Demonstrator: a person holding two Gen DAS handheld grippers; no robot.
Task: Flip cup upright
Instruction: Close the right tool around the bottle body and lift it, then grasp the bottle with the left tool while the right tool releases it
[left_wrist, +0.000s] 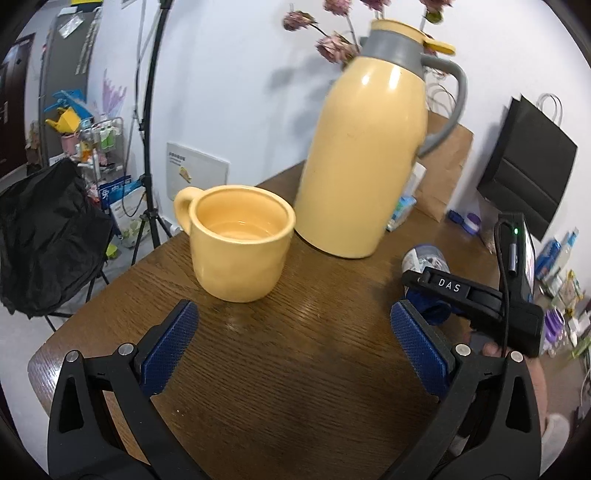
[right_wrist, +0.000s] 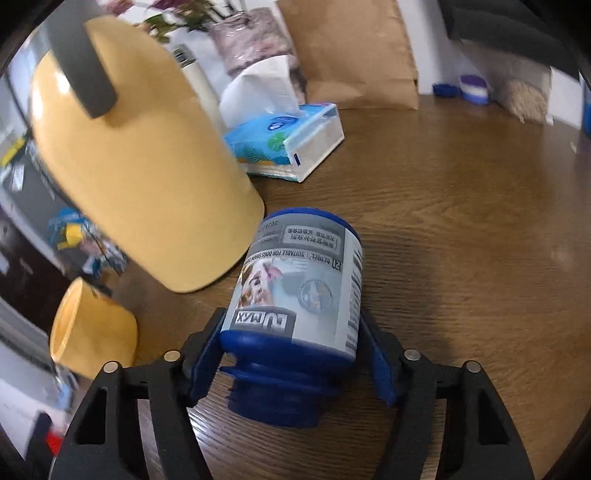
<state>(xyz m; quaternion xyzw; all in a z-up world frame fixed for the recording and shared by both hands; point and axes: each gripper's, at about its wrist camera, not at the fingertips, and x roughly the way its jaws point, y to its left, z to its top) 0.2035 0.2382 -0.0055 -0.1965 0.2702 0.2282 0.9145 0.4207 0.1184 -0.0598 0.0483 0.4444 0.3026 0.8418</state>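
Note:
A yellow cup (left_wrist: 240, 242) stands upright, mouth up, on the brown wooden table (left_wrist: 288, 369), its handle to the far left. My left gripper (left_wrist: 295, 321) is open and empty just in front of it. The cup also shows at the left edge of the right wrist view (right_wrist: 92, 332). My right gripper (right_wrist: 291, 347) is shut on a blue bottle with a grey label (right_wrist: 299, 291); its threaded neck points toward the camera and its base points away. The bottle and right gripper also show at the right of the left wrist view (left_wrist: 424, 258).
A tall yellow thermos jug (left_wrist: 365, 155) with a grey handle stands behind the cup, close to the bottle (right_wrist: 147, 177). A blue tissue pack (right_wrist: 288, 140), a brown paper bag (right_wrist: 354, 51) and a flower vase (right_wrist: 255, 40) are at the back. The table edge is at the left.

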